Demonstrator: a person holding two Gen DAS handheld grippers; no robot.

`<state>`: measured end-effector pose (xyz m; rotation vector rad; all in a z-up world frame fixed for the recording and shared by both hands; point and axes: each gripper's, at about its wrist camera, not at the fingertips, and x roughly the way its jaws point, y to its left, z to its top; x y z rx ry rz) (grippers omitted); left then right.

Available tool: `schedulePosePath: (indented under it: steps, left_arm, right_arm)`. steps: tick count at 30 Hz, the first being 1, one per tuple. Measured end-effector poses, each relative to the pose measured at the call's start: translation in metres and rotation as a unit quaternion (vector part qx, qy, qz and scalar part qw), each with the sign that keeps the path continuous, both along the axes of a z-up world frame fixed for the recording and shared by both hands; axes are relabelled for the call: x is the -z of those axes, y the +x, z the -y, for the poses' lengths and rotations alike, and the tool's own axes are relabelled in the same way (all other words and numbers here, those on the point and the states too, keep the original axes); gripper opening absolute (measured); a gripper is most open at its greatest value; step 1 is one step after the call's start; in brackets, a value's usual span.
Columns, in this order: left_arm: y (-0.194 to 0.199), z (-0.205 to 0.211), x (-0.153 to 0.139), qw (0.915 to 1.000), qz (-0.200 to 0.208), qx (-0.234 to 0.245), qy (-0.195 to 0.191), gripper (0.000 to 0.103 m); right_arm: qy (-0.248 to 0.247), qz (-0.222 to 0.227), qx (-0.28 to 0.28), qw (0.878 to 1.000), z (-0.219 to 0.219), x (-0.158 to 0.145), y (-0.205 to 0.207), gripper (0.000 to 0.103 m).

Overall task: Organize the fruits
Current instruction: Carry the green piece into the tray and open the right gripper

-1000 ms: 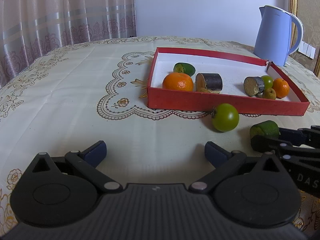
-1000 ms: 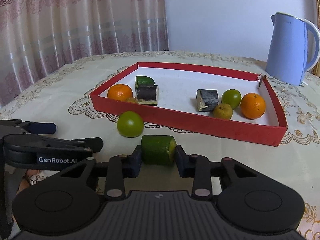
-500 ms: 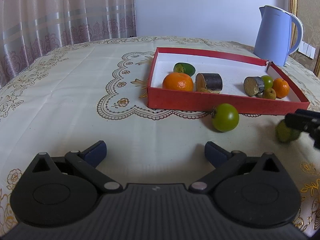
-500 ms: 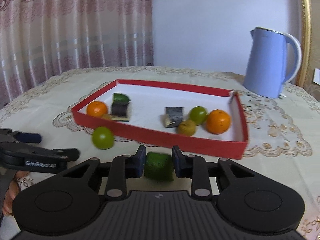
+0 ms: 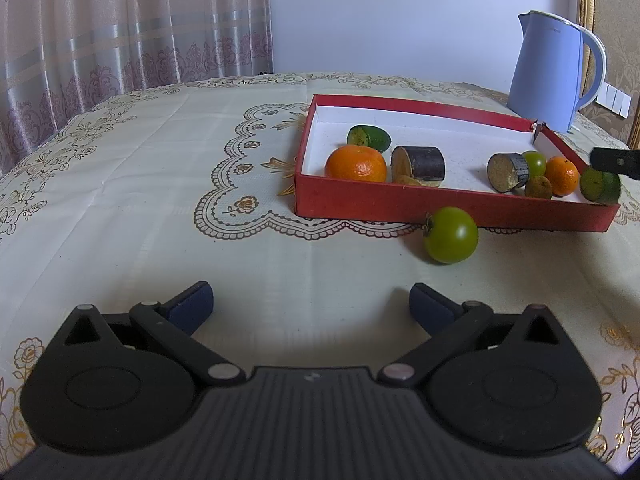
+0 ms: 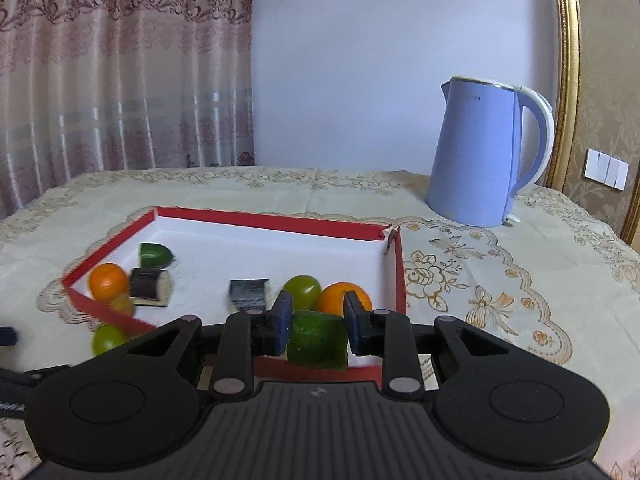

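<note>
Tablecloth (image 5: pixel 160 200): red tray (image 5: pixel 400 200), two oranges (image 5: pixel 356 164), one kettle (image 5: pixel 548 76).

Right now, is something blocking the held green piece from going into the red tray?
Only the tray's near wall lies ahead, and the cucumber piece in the right gripper appears above it. An orange and green tomato crowd that corner.

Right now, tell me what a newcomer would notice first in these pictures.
The red tray on the cream tablecloth, holding oranges, green fruit and dark cut pieces. Next, the green cucumber chunk clamped in the right gripper above the tray's near right corner. A blue kettle stands behind.
</note>
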<state>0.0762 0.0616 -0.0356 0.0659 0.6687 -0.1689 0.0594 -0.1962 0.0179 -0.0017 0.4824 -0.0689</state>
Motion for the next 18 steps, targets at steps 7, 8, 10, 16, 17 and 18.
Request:
schedulePosePath:
  steps: [7, 8, 10, 16, 17, 18]
  left_arm:
    - [0.0, 0.0, 0.0, 1.0, 0.0, 0.0, 0.0, 0.103]
    - [0.0, 0.0, 0.0, 1.0, 0.0, 0.0, 0.0, 0.103]
    - [0.0, 0.0, 0.0, 1.0, 0.0, 0.0, 0.0, 0.103]
    - [0.0, 0.0, 0.0, 1.0, 0.0, 0.0, 0.0, 0.103]
    - [0.0, 0.0, 0.0, 1.0, 0.0, 0.0, 0.0, 0.103]
    - [0.0, 0.0, 0.0, 1.0, 0.0, 0.0, 0.0, 0.103]
  right_arm:
    - [-0.019, -0.016, 0.0, 1.0, -0.004, 0.011, 0.021, 0.027]
    - [-0.021, -0.019, -0.001, 1.0, -0.005, 0.013, 0.024, 0.027]
    - [-0.022, -0.021, 0.003, 1.0, -0.004, 0.017, 0.028, 0.027]
    - [-0.022, -0.028, 0.005, 0.999, -0.004, 0.027, 0.035, 0.027]
    - [-0.019, -0.027, 0.003, 0.999, -0.003, 0.027, 0.034, 0.027]
    - [-0.011, -0.025, 0.002, 1.0, -0.002, 0.026, 0.032, 0.027]
